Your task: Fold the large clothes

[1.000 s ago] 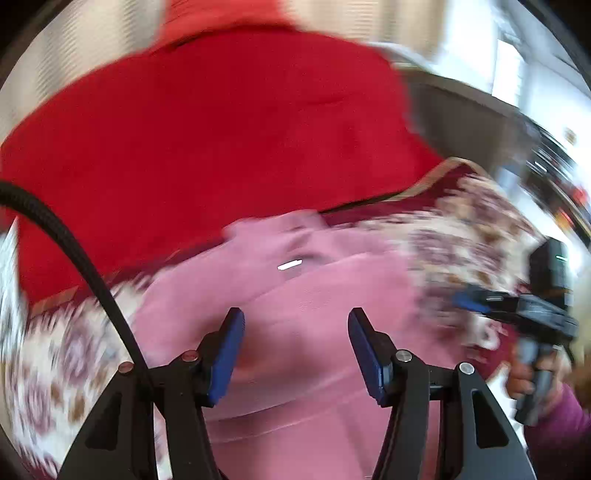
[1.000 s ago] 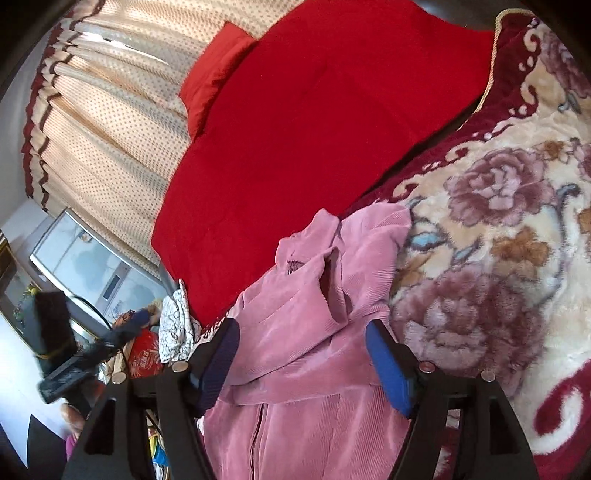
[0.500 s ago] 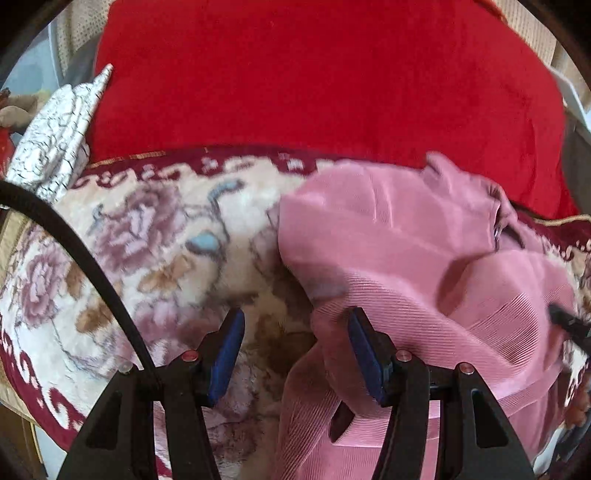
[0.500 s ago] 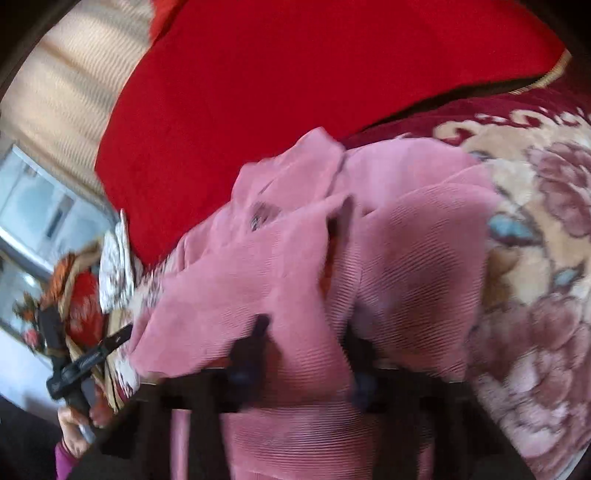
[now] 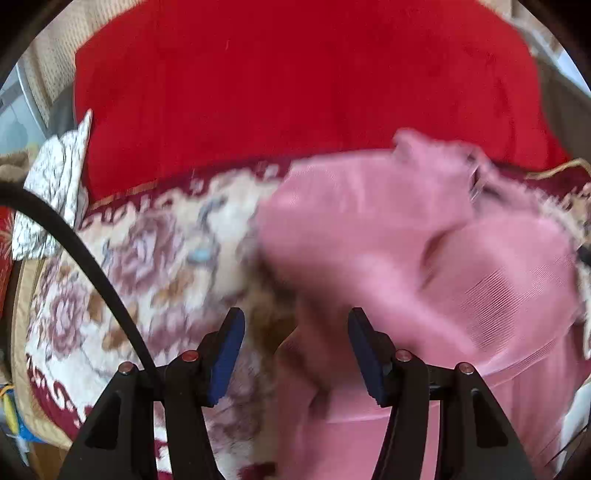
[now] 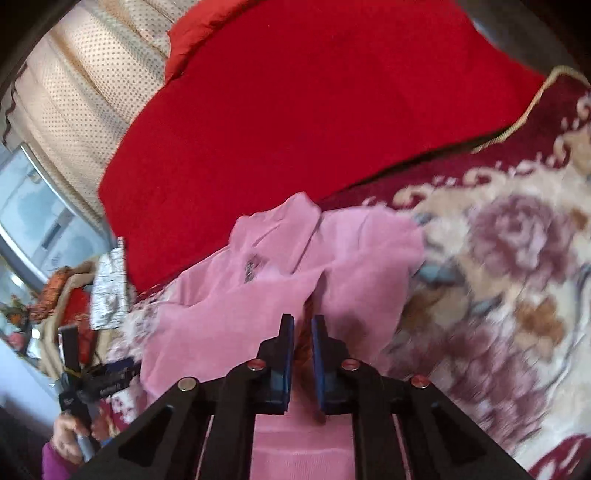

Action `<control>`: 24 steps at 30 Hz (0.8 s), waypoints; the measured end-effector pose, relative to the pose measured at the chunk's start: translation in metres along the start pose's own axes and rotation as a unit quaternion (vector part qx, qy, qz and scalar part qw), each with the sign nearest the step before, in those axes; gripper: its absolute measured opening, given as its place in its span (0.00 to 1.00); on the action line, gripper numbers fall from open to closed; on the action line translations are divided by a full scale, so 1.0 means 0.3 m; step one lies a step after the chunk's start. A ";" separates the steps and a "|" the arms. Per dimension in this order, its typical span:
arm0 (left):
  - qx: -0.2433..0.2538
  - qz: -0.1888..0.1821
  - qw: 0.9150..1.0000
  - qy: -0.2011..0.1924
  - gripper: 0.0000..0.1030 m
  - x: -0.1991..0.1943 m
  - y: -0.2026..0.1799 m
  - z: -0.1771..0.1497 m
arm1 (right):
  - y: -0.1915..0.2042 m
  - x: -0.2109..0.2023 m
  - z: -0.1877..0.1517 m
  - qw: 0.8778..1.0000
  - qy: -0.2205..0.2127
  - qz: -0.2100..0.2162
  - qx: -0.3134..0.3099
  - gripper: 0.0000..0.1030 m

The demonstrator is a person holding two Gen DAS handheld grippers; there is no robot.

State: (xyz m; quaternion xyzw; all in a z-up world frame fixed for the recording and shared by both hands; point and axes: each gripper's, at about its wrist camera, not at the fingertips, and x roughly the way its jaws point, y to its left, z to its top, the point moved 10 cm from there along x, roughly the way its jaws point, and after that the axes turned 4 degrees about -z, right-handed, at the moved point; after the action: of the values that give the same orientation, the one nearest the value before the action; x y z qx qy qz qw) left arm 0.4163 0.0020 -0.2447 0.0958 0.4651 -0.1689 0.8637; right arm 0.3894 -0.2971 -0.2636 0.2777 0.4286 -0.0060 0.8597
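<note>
A large pink ribbed garment (image 5: 388, 229) lies crumpled on a floral blanket (image 5: 140, 266); it also shows in the right wrist view (image 6: 258, 302). My left gripper (image 5: 295, 343) is open, its blue pads straddling the garment's left edge, holding nothing. My right gripper (image 6: 303, 332) is nearly shut, with a fold of the pink garment pinched between its pads. The left gripper's body (image 6: 99, 380) and the hand holding it show at the lower left of the right wrist view. The left view is motion-blurred.
A red blanket (image 5: 295, 81) covers the far part of the bed, with a red pillow (image 6: 199, 33) and dotted curtains (image 6: 74, 96) behind. A white patterned cloth (image 5: 55, 184) lies at the bed's left edge. A black cable (image 5: 74, 243) crosses the left view.
My right gripper has closed from wide open onto a fold of the pink garment. My left gripper swung to the garment's left edge and stays open.
</note>
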 end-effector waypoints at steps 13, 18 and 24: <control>0.047 0.006 0.998 0.046 0.58 0.180 -0.117 -0.083 | 0.102 0.189 -0.168 0.996 0.084 0.028 -0.024 0.14; 0.042 -0.011 0.999 0.003 0.58 0.069 -0.108 -0.050 | 0.104 0.116 -0.147 0.996 0.077 0.033 -0.023 0.30; 0.023 -0.004 0.999 0.035 0.61 0.117 -0.069 -0.123 | 0.125 0.057 -0.132 0.999 0.034 0.031 -0.029 0.81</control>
State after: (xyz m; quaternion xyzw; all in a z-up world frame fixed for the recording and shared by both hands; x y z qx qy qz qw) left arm 0.3980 -0.0124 -0.2944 0.1192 0.4912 -0.1792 0.8440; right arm 0.3805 -0.2425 -0.2775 0.2657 0.4486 0.0422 0.8523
